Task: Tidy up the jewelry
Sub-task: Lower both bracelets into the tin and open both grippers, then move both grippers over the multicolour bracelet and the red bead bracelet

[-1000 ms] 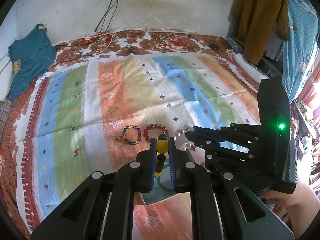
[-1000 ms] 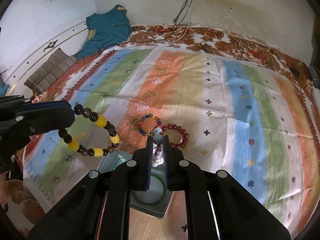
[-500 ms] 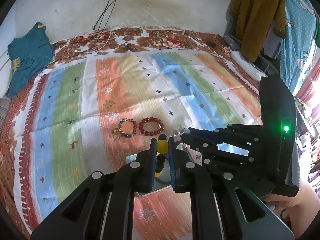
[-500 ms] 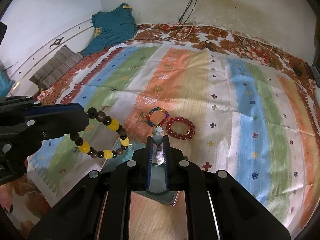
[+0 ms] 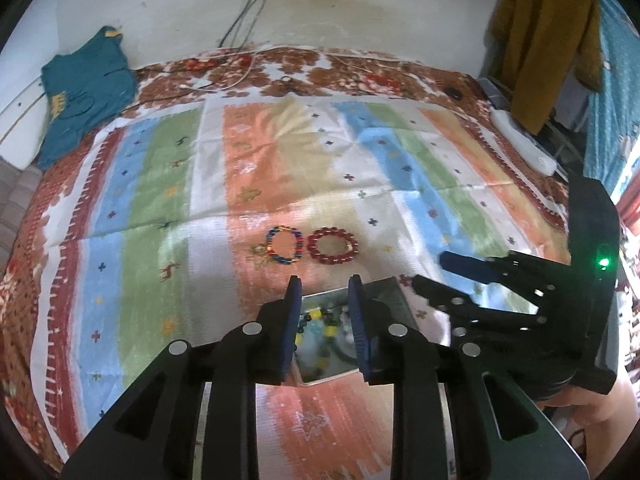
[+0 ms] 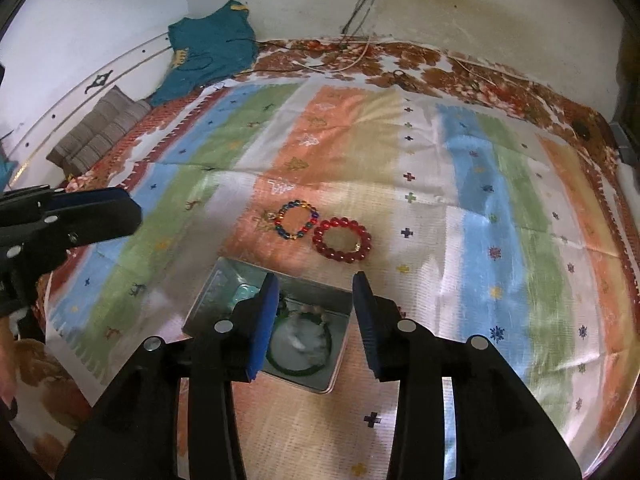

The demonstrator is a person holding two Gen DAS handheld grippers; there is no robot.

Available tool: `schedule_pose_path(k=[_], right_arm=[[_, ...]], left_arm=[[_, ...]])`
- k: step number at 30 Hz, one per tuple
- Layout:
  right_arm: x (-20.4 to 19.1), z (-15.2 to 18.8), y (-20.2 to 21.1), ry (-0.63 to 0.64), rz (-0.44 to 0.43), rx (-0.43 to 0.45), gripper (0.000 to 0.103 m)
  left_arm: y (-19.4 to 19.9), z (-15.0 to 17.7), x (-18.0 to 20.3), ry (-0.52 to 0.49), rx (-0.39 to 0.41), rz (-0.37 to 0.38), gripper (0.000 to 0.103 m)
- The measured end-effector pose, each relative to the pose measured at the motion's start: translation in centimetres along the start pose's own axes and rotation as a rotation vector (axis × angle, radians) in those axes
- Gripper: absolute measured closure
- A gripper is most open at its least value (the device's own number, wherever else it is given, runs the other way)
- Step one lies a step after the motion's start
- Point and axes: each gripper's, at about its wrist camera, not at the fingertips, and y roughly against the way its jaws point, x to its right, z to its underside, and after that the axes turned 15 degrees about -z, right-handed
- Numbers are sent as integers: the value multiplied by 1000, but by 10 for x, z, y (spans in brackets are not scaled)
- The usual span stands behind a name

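My left gripper (image 5: 324, 284) hangs over an open metal tin (image 5: 390, 292), its jaws opening with nothing between them. A yellow-and-brown bead bracelet (image 5: 320, 318) lies in the tin below it. My right gripper (image 6: 315, 284) is over the same tin (image 6: 224, 280), jaws also opening and empty. Under it lie a pale bead bracelet (image 6: 314, 313) and a green bangle (image 6: 300, 366). A multicolour bead bracelet (image 6: 298, 220) and a red bead bracelet (image 6: 342, 239) rest side by side on the cloth just beyond the tin. Each gripper shows in the other's view, the right gripper (image 5: 428, 269) and the left gripper (image 6: 102, 236).
A striped cloth (image 5: 160, 200) covers the bed. A teal garment (image 5: 84, 92) lies at the far left by the wall, and folded grey cushions (image 6: 100, 132) sit beside it. Cables (image 5: 248, 20) run down the wall. A mustard garment (image 5: 544, 40) hangs at the right.
Both grippers have opened. The yellow-and-brown bracelet has left the left gripper and the pale bead bracelet has left the right one; both now lie in the tin.
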Motion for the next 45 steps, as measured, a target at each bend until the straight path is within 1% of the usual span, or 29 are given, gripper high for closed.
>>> schedule_pose_path(k=[1, 3, 4, 5, 7, 9, 12, 13, 14, 15, 17, 21, 23, 27, 31, 33, 35, 42, 45], right_arm=[[3, 0, -1, -6, 3, -4, 64], [5, 0, -2, -13, 4, -7, 63], [7, -1, -2, -17, 6, -8, 61], [8, -2, -3, -20, 6, -7, 58], [11, -4, -4, -29, 8, -6, 56], [16, -6, -6, -46, 11, -7, 53], [22, -7, -11, -64, 14, -19, 49], [22, -8, -13, -66, 15, -24, 48], [23, -9, -15, -68, 18, -30, 47], [24, -9, -17, -70, 19, -33, 46], [27, -12, -21, -77, 19, -37, 43], [31, -16, -28, -79, 29, -41, 43], [32, -18, -30, -78, 33, -42, 43], [34, -21, -35, -71, 39, -47, 38], [40, -24, -43, -77, 45, -64, 38], [43, -27, -48, -75, 40, -72, 34], [45, -30, -52, -71, 44, -76, 34], [54, -36, -72, -62, 62, -107, 33], [59, -38, -81, -63, 73, -117, 33]], left_arm=[[-2, -1, -3, 11, -5, -6, 76], [-4, -1, -8, 22, -10, -15, 75], [-6, -2, -9, 27, -13, -21, 73], [-7, -2, -10, 31, -15, -26, 69], [-10, -4, -11, 38, -16, -36, 62], [-15, -6, -12, 45, -24, -48, 59], [-23, -8, -13, 54, -35, -62, 58], [-28, -9, -13, 58, -42, -69, 56], [-30, -11, -14, 64, -44, -73, 51], [-33, -13, -15, 71, -44, -78, 50], [-38, -16, -16, 78, -45, -93, 49], [-47, -19, -12, 54, -52, -117, 49], [-51, -22, -12, 47, -55, -127, 47], [-61, -28, -12, 28, -61, -158, 46], [-74, -36, -14, 33, -79, -165, 46], [-79, -38, -15, 33, -84, -168, 45], [-85, -40, -15, 20, -90, -174, 44], [-106, -48, -17, 5, -119, -191, 44], [-112, -51, -17, -3, -114, -189, 42]])
